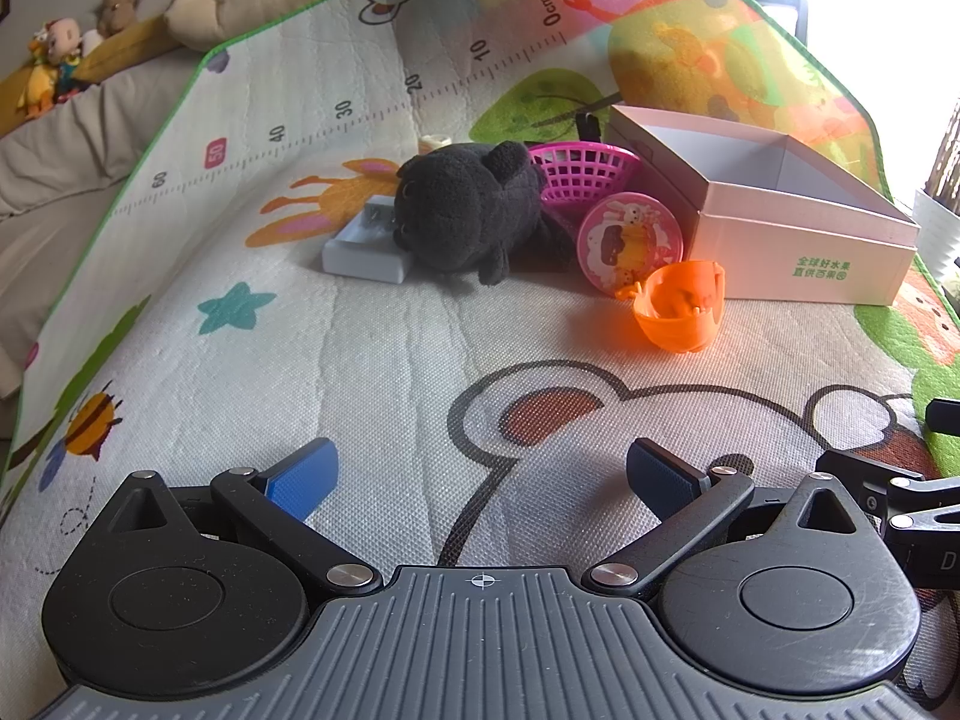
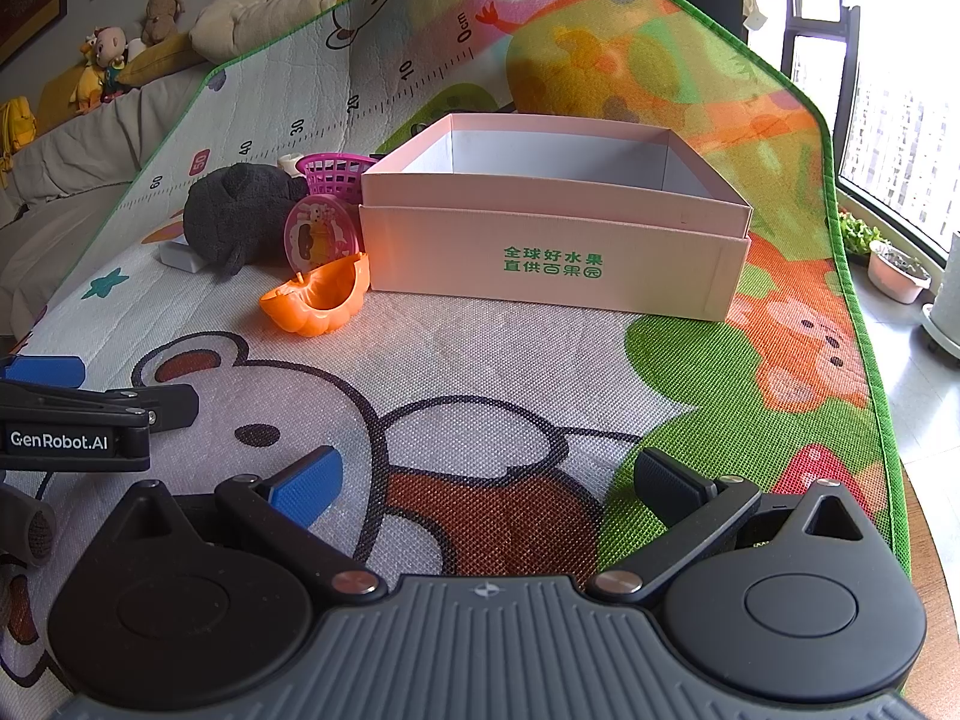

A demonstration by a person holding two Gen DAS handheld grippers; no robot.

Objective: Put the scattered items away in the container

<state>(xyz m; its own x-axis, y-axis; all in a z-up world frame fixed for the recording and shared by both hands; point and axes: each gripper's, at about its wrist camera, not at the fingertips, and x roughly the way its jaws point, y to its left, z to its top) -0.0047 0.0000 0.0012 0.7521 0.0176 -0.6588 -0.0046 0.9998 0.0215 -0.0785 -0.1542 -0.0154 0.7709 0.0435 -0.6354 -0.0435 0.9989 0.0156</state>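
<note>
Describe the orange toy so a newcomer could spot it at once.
Find the pink cardboard box on the play mat. At its front left corner lies the orange plastic cup, tipped on its side, the only orange item, nearest the cameras.

On the play mat (image 2: pixel 480 360) the box (image 2: pixel 552 240) sits farthest right. Just left of its front corner lies the cup (image 2: pixel 318 297), the round tin (image 2: pixel 321 234) behind it, then the basket (image 2: pixel 333 174). The plush toy (image 2: pixel 240 213) lies further left, on a small case (image 2: pixel 180 257).
</note>
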